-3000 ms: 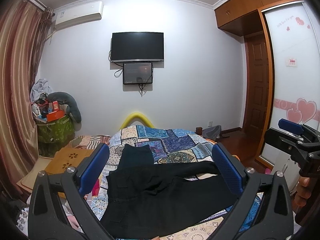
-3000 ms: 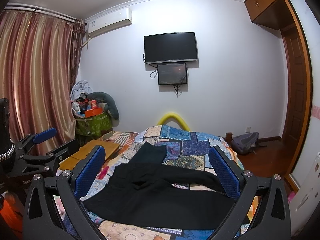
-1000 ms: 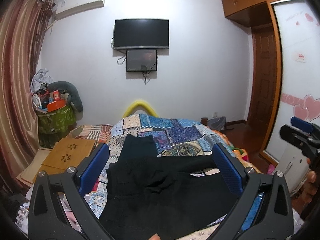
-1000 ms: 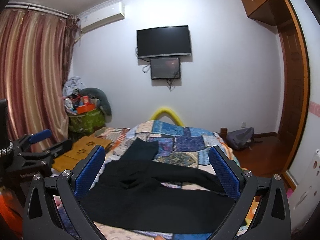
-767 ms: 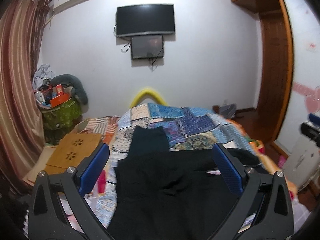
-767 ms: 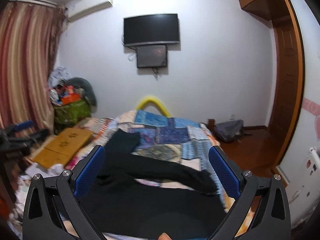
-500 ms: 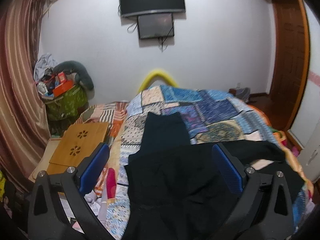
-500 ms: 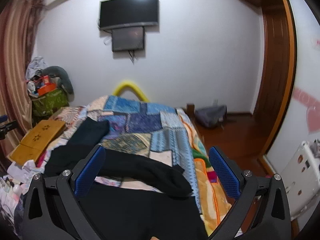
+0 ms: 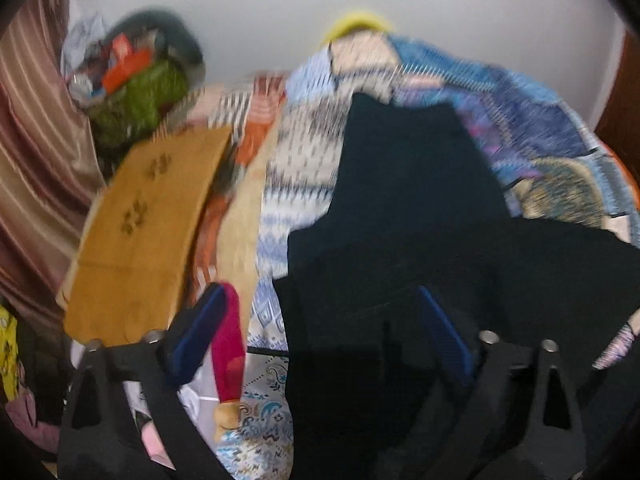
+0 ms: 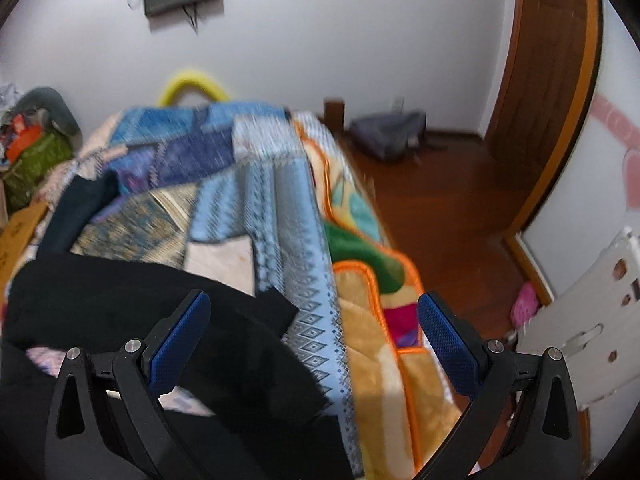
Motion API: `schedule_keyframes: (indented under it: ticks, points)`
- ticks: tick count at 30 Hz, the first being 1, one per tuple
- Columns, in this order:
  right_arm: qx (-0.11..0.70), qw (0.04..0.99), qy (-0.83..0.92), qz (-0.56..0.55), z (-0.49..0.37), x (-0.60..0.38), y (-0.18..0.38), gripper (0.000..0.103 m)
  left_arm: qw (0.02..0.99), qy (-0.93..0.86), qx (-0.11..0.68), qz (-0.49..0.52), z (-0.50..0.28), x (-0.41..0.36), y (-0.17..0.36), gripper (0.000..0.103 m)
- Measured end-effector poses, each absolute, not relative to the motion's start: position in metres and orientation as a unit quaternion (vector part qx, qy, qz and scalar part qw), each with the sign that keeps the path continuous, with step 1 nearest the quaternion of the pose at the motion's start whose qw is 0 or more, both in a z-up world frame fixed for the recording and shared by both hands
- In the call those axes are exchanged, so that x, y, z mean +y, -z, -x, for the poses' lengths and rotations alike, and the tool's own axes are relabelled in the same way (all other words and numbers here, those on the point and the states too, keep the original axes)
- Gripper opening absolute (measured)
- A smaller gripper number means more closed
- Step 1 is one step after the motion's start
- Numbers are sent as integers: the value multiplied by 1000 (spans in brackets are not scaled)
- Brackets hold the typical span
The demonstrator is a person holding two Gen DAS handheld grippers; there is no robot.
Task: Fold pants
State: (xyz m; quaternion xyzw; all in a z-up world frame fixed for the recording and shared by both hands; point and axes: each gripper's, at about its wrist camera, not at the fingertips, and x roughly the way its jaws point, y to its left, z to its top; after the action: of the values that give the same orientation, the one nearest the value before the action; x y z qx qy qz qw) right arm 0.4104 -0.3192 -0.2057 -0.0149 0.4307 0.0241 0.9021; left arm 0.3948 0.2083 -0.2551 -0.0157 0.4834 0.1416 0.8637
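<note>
Black pants (image 9: 420,240) lie spread on a patchwork bedspread (image 9: 304,184). In the left wrist view my left gripper (image 9: 324,336) is open, low over the waist end at the bed's left edge, its right finger over the black cloth. In the right wrist view the pants (image 10: 132,312) reach with their leg ends toward the bed's right edge. My right gripper (image 10: 314,332) is open above those leg ends and the blue patterned bedspread (image 10: 288,208). Neither gripper holds anything.
A wooden lap tray (image 9: 148,224) and a green cluttered bin (image 9: 136,96) stand left of the bed. A red object (image 9: 230,344) lies by the bed's left edge. On the right are an orange blanket (image 10: 384,344), wooden floor, a grey bag (image 10: 388,132), a door and a white panel (image 10: 588,312).
Both grippers have dropped and moved forward toward the bed. The left one swung to the waist end on the left, the right one to the leg ends on the right. Both stay open.
</note>
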Motion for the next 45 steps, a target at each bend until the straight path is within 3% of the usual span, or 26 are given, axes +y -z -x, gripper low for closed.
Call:
schedule_keyframes:
  ticks: [7,12,14,16,20,23,25,27,32,35,38,41,45]
  points:
    - [469,881,-61,3,-444,-315,244,100,821,-119,549,101,-413,239,328,83]
    - [485,870,-87,17,-450,-302,261,99,814,-112,559,113,-410,242,347,83]
    - [498,862,-98,15,-451,-301,269,90,814,-113,559,111,-410,240,349,82]
    - [512,851,-114,7,-452,-299,275,73,814,-113,560,103,-408,239,348,80]
    - [526,834,-165,-2,-439,-292,282,57,811,-119,566,82,-401,237,349,76]
    - [518,839,-160,36,-428,-285,281,36,811,-128,567,74,-394,240,350,76]
    - [512,847,-131,56,-426,-287,279,13,809,-135,567,75,-390,244,350,76]
    - [488,864,-106,62,-423,-298,269,9,809,-139,566,74,-388,247,348,77]
    - [457,887,-40,52,-425,-339,247,9,809,-154,564,54,-383,244,344,77]
    - [483,875,-20,35,-428,-362,256,20,809,-157,564,47,-381,242,343,78]
    - [498,861,49,94,-431,-363,268,25,810,-158,563,38,-381,240,339,77]
    - [488,869,31,75,-425,-363,256,26,812,-167,558,32,-379,245,328,77]
    - [462,884,-36,60,-424,-330,228,47,829,-159,534,45,-377,262,304,77]
